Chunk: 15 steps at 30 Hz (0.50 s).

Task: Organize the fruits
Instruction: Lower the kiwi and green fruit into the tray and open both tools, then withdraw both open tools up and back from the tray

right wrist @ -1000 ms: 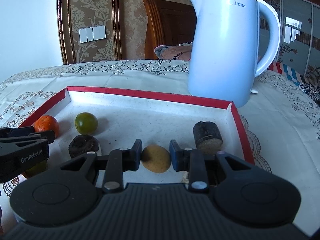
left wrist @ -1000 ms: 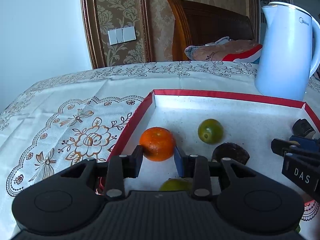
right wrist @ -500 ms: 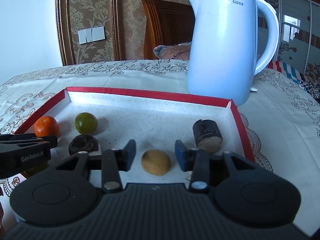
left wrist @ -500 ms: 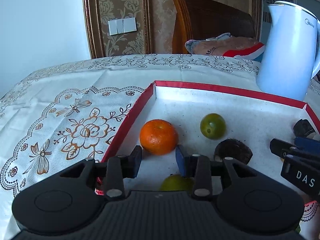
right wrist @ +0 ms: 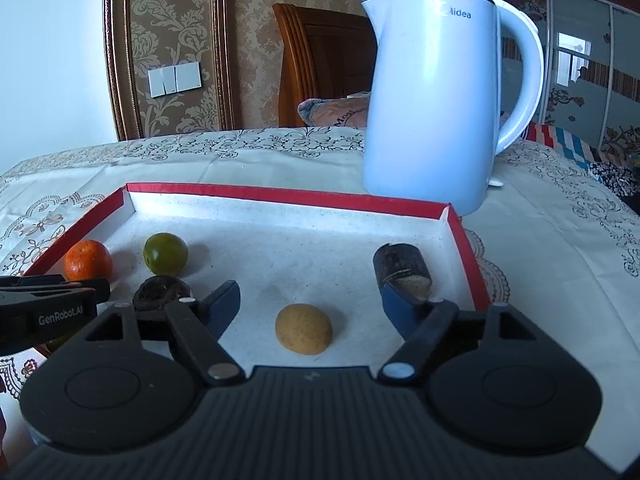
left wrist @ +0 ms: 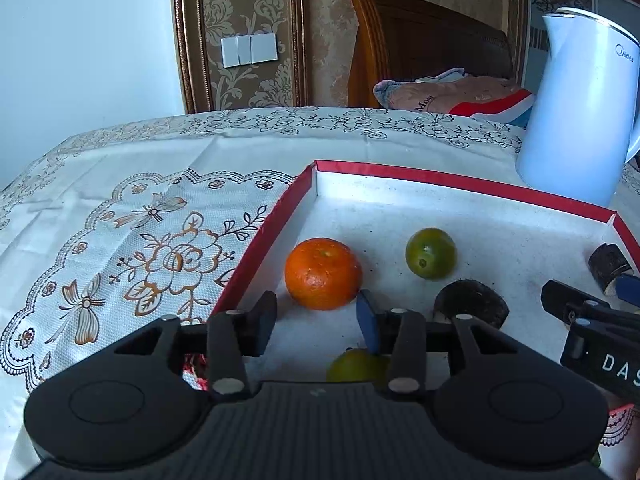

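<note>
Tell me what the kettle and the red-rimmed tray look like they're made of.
Tall white kettle: probably plastic with a smooth satin finish, given its soft window highlights and moulded handle. Shallow red-rimmed tray: likely cardboard with thin folded walls, a matte red edge and a speckled white lining.

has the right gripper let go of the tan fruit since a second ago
Yes. The right gripper was shut on the tan fruit; its fingers now stand wide apart, and the fruit lies free on the red-rimmed tray.
</note>
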{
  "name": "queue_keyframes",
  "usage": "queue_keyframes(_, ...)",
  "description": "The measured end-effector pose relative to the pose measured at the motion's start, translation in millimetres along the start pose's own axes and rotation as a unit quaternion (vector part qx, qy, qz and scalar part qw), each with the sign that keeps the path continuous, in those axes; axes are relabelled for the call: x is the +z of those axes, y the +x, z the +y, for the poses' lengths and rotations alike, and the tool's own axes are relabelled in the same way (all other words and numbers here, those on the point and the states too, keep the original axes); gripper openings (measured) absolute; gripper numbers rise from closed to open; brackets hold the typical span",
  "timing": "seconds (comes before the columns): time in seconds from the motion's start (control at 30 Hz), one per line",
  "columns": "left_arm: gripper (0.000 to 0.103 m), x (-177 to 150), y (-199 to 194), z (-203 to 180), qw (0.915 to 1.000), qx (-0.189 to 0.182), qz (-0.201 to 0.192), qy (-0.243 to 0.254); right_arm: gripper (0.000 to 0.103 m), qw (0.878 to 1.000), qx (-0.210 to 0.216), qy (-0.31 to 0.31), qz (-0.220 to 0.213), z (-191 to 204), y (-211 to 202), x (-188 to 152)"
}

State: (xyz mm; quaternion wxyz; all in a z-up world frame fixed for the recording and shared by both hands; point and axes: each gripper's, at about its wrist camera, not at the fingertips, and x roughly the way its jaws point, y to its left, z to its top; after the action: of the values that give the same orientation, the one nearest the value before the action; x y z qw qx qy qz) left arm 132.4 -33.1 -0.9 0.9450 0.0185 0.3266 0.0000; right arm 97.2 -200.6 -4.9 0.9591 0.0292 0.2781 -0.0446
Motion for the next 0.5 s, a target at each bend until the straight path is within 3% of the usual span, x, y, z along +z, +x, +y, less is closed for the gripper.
queue_keyframes(0.17,0.050,-0.7,-0.1,0.6,1.0000,-0.007,0.000,0.000,0.089,1.000,-0.003,0.001,-0.004,-0.2,-2.0,-1.6)
queue_keyframes(0.23,0.054,-1.2,-0.9,0.5,0.9999,-0.010,-0.001,0.001,0.098,1.000,-0.005,0.002,-0.009,-0.8,-3.9,-1.7)
queue_keyframes(0.5,0.059,-1.5,-4.8,0.2,0.9999,-0.013,-0.006,0.000,0.101,1.000,-0.009,0.010,-0.013,-5.2,-6.5,-4.3)
